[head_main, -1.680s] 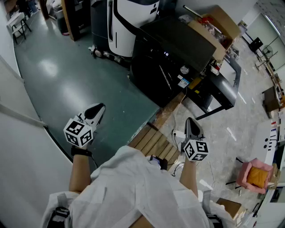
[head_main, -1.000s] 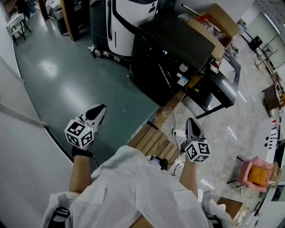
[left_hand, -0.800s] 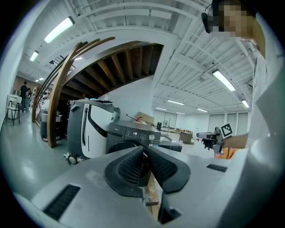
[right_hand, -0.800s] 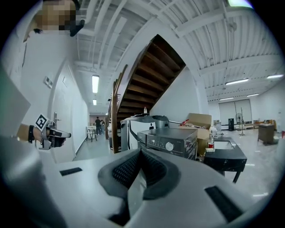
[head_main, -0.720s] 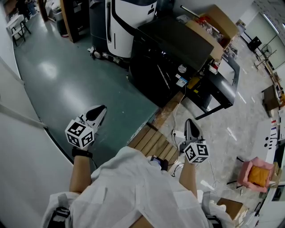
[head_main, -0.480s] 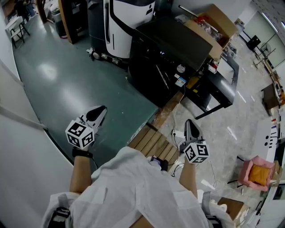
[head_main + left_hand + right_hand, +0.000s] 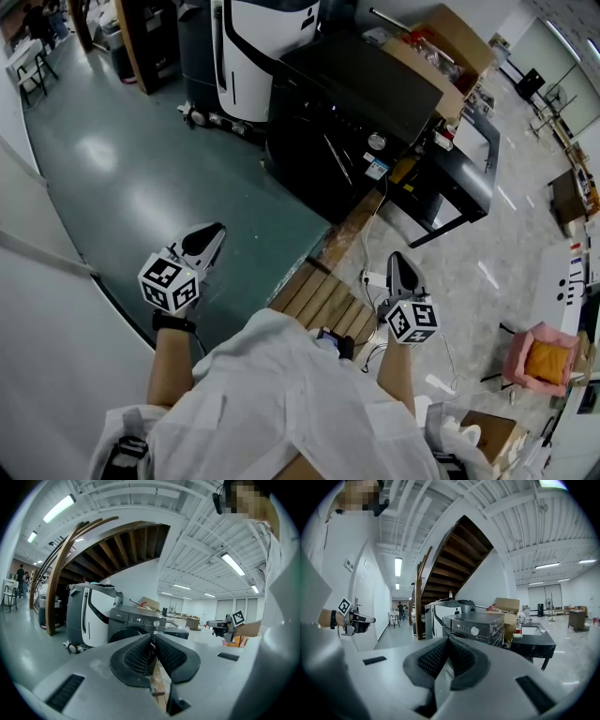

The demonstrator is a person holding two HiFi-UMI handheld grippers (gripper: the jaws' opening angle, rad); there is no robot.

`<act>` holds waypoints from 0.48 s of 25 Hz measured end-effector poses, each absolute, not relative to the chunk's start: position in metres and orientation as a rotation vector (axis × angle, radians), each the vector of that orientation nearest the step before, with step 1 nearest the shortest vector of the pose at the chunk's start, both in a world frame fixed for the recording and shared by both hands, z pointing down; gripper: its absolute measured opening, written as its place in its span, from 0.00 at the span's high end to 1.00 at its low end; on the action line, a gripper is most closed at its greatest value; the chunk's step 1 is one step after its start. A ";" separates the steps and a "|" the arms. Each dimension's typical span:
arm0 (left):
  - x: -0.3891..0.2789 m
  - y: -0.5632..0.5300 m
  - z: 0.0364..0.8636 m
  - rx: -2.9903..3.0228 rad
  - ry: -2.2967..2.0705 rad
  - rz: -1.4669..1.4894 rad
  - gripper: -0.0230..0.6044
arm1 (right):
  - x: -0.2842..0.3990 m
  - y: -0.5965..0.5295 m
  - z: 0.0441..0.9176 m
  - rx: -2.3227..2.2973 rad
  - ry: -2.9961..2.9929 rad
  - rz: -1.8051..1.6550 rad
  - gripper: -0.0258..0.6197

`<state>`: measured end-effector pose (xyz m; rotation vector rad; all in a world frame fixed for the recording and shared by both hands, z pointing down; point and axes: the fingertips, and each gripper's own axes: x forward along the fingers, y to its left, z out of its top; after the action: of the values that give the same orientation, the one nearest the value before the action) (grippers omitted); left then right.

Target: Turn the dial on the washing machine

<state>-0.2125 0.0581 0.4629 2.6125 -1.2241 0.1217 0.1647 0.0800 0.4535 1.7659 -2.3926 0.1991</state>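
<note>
Since the earlier frames the washing machine (image 7: 349,111) has slid a little up and to the left in the head view, while both grippers have kept almost the same place in front of the person's body.

The dial (image 7: 376,141), a round silver knob on the machine's front control panel, lies straight ahead of both tools and well apart from them. It faces the person, so its turning axis runs roughly along the line of the jaws. In the right gripper view it sits just above the jaw tips and a little to their right. In the left gripper view it sits above the tips, nearly in line. The right gripper (image 7: 401,272) looks the nearer of the two and is likely the one to reach.

The left gripper (image 7: 208,234) has its jaws pressed together with nothing between them, and so does the right. Both forearms are bent forward at the waist, jaws pointing ahead at the machine, marker cubes toward the body.
</note>
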 end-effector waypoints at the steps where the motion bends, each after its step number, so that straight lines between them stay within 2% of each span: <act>1: -0.212 0.058 0.463 2.613 -1.222 0.120 0.90 | 0.166 0.080 0.454 1.768 -2.390 0.200 0.96; 12: -0.216 0.053 0.466 2.602 -1.229 0.107 0.90 | 0.163 0.076 0.454 1.751 -2.387 0.203 0.96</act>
<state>-0.2165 0.0533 0.4658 2.6021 -1.2291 0.1066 0.1632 0.0760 0.4541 1.7511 -2.3871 0.2033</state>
